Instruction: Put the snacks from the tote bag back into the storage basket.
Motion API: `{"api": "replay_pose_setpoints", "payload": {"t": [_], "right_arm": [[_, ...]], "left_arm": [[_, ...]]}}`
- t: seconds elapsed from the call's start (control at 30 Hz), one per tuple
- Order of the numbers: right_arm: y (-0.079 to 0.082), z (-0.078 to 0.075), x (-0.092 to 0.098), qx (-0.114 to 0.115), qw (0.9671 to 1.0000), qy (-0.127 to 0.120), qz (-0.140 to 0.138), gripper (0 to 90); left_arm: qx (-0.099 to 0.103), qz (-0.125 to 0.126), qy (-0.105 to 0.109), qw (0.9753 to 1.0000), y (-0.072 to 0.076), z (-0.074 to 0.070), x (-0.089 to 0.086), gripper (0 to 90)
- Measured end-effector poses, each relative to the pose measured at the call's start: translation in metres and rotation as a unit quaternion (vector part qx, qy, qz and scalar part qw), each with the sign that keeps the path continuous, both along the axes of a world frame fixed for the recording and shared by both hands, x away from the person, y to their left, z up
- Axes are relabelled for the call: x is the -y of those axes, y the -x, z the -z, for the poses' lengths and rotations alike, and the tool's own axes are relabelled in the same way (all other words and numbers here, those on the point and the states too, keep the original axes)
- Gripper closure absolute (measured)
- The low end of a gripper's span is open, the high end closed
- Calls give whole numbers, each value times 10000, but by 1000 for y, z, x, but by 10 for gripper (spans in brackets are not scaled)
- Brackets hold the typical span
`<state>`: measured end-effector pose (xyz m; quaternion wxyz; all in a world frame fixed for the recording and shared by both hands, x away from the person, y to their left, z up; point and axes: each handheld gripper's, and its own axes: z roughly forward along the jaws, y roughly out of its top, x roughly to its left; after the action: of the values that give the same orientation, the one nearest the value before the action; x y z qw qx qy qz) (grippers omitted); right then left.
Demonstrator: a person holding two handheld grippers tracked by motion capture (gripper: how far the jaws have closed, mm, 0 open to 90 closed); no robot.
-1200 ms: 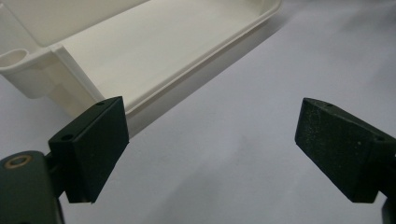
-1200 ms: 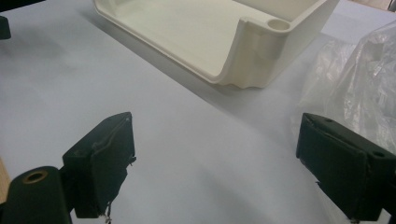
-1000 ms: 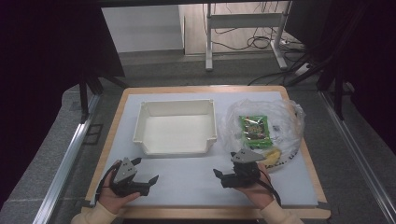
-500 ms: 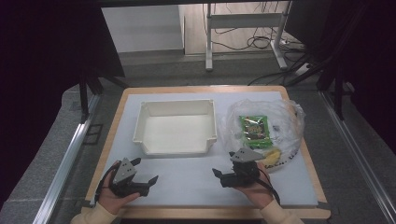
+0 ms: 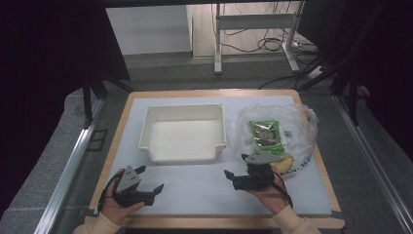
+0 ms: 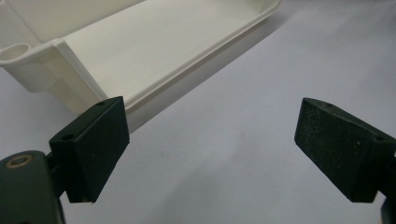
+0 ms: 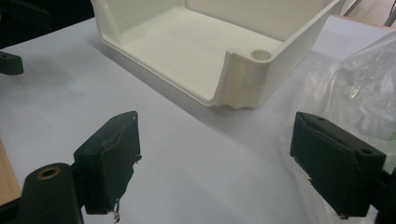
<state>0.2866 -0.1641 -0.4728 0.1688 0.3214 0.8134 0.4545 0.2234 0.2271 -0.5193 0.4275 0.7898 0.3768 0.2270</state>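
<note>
Take the white tray (image 5: 182, 134) as your marker: it sits open and bare toward the far middle of the white mat on the table (image 5: 311, 222), its low front lip facing you.

Your left gripper (image 5: 148, 181) rests on the mat on your side of the tray, off its near left corner and apart from it. Its fingers (image 6: 91, 149) stand wide apart with nothing but bare mat between them. In the left gripper view the tray's near wall and rounded corner post run across the upper left, just past the left finger, not touching it.

Your right gripper (image 5: 234, 168) lies on your side of the tray's near right corner, also apart from it. Its fingers (image 7: 109, 161) are spread wide too and hold nothing. In the right gripper view the tray's corner with its round post hole rises ahead between the two fingers.

To the right of the tray lies a clear plastic bag (image 5: 297, 122), crumpled, close beside the tray's right wall. Inside it you can see a green snack packet (image 5: 265, 134) and, nearer you, something yellow (image 5: 286, 163) that I cannot tell apart further. The bag's near edge lies just beside your right gripper; in the right gripper view the plastic (image 7: 362, 88) shows behind the right finger, but whether it touches I cannot tell
</note>
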Motion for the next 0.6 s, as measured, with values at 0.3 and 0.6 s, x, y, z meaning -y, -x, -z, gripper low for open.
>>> {"api": "replay_pose_setpoints", "payload": {"t": [0.3,0.6], "right_arm": [[-7,-9,7,90,10000,-8,42,185],[-23,-21,15,38,9998,-168,76,207]], "left_arm": [[-31,4,-43,10000,-1,1,1,103],[-38,0,-95,9999,0,1,1,103]]}}
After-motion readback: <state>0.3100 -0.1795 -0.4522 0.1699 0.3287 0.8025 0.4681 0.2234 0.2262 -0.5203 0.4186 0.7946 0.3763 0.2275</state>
